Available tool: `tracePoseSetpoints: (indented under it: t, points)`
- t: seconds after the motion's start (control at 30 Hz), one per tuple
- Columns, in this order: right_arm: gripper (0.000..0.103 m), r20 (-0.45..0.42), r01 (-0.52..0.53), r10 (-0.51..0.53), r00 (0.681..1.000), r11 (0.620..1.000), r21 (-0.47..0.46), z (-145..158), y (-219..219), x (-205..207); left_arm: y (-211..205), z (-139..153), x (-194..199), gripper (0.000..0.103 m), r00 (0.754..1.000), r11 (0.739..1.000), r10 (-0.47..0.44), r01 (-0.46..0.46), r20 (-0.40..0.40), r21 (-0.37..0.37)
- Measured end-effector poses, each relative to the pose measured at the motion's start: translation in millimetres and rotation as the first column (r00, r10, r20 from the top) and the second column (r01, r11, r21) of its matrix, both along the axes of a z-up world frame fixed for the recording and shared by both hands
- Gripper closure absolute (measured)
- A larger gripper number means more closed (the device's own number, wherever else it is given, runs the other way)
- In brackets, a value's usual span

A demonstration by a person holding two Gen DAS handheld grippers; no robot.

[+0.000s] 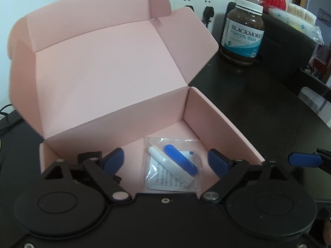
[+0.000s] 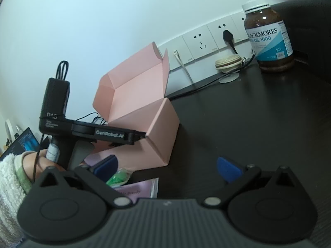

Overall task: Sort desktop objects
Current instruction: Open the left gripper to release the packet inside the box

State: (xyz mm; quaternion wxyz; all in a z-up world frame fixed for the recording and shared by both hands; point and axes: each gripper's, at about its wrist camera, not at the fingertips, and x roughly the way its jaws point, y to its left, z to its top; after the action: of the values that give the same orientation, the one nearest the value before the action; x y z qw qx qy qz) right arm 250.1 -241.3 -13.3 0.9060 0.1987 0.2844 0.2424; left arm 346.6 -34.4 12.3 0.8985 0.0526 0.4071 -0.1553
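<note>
Left gripper (image 1: 165,159) hangs over the near edge of the pink box (image 1: 217,128), pointing down into it; its blue pads (image 1: 114,161) are spread wide and touch nothing. Directly between and below them a clear packet (image 1: 171,165), holding a small white tube and a blue stick, lies flat on the box floor near the front wall, released and clear of both pads. Judgement: the drop-off is done, and the step in hand is to withdraw cleanly. Lift straight up and back without closing, so no pad snags the thin plastic or knocks the front wall. Right gripper (image 2: 167,167) waits low over the dark desk (image 2: 248,124), fingers released and empty; a green-wrapped item (image 2: 119,177) and a clear case (image 2: 142,188) lie just by its left pad, likely next to sort, though what they are I cannot tell exactly. Seen from the right camera, the left tool sits at the box rim, a hand in a fleecy sleeve (image 2: 8,175) holding its grip. Further back, right of the box, stands a brown supplement bottle (image 1: 242,33), well apart from both grippers. The box lid stands open toward the wall; keep it undisturbed.
</note>
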Motion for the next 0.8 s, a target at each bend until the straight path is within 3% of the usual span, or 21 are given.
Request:
tracePoseSetpoints:
  t: [0.27,0.53,0.7,0.8]
  points:
    - [0.001,-0.012,0.013,-0.013,1.0,1.0,0.008,-1,-1,1,2,11,-13,0.002,0.998,0.998,0.017,-0.02,0.056,0.053]
    - [0.001,-0.023,0.029,-0.029,0.999,0.999,0.014,-2,-3,2,11,24,-36,0.0,0.993,0.998,0.021,-0.027,0.116,0.057]
    - [0.001,-0.033,0.04,-0.039,0.999,0.999,0.021,-2,-5,2,24,34,-56,0.0,0.985,0.999,0.035,-0.039,0.168,0.019]
    - [0.001,-0.034,0.044,-0.044,0.998,0.999,0.021,-2,-5,3,39,38,-75,0.0,0.973,0.998,0.044,-0.035,0.226,-0.047]
